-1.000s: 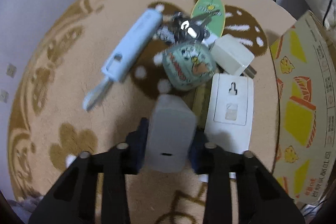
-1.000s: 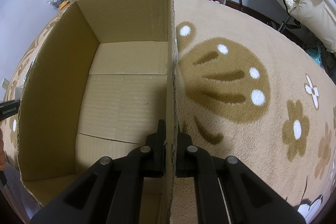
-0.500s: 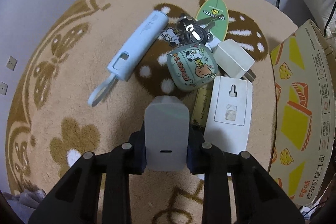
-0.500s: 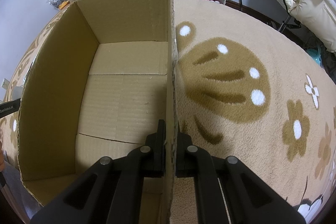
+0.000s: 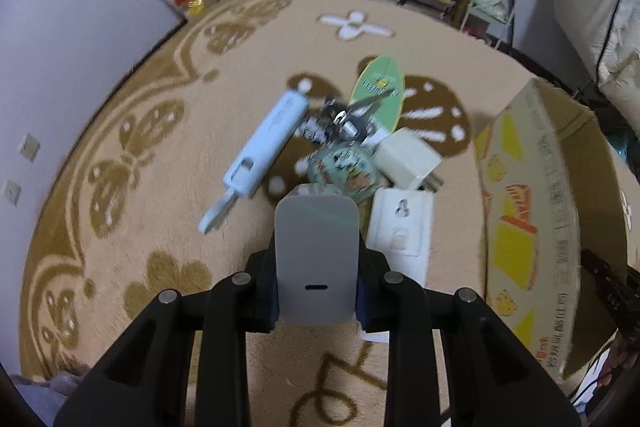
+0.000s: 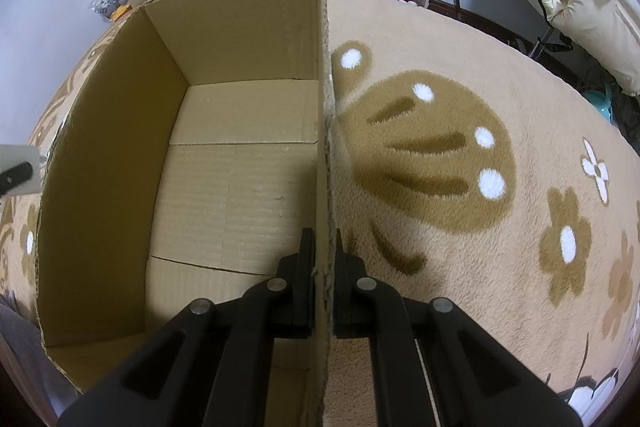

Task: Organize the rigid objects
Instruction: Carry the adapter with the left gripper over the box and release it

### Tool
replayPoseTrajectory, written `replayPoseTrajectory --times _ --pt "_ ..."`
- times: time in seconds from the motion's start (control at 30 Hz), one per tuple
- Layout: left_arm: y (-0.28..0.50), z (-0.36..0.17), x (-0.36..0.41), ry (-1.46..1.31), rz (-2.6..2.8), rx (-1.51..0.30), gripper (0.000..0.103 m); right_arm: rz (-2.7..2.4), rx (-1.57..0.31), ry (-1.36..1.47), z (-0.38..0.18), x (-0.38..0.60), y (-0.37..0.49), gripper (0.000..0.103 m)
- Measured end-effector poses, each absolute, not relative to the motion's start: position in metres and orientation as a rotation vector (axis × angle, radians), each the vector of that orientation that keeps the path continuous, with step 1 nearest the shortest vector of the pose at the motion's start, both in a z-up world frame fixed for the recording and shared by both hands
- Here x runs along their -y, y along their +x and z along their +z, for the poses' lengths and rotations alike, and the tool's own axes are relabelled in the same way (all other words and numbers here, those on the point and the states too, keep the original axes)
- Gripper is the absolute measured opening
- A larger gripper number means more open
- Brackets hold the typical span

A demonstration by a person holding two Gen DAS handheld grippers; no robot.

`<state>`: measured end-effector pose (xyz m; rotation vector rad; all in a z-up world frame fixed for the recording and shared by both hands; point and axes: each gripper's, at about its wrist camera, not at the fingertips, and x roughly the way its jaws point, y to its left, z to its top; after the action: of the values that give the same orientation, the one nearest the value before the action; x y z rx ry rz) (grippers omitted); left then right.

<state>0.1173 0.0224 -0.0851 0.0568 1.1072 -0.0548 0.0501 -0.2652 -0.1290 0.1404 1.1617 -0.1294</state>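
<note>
Both tongs clamped: charger, box wall

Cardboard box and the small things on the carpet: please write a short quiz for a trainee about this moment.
1. True or false: the cardboard box already has things inside.
2. What does the left gripper hold? A) the grey charger B) the blue tube C) the keys
3. Fill in: the right gripper is clamped on the box's ____.

Key
1. False; its floor is bare.
2. A
3. wall (its fingers stand one inside, one outside)
</note>
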Motion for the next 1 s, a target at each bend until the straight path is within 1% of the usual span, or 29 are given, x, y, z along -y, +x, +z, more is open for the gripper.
replayPoseTrajectory --times 0.4,0.57,0.8,0.9,1.0 --pt "0.089 -0.011 0.037 0.162 -0.164 -0.942 0.026 -0.129 -1.161 0.137 -0.129 0.266 0.050 0.007" --pt "0.090 0.009 0.071 0.147 -0.237 -0.906 0.026 -0.128 -1.161 0.140 -0.128 0.267 0.050 0.007" --pt "0.092 0.016 0.123 0.158 -0.338 -0.889 0.026 -0.128 -1.162 0.139 -0.128 0.267 0.050 0.007" --pt "0.096 0.007 0.140 0.172 -0.375 -0.895 0.026 -0.127 -1.162 0.142 -0.128 0.267 0.049 0.007" --pt "0.100 -0.008 0.154 0.169 -0.402 -0.941 0.026 -0.124 -1.162 0.147 -0.129 0.267 0.049 0.007"
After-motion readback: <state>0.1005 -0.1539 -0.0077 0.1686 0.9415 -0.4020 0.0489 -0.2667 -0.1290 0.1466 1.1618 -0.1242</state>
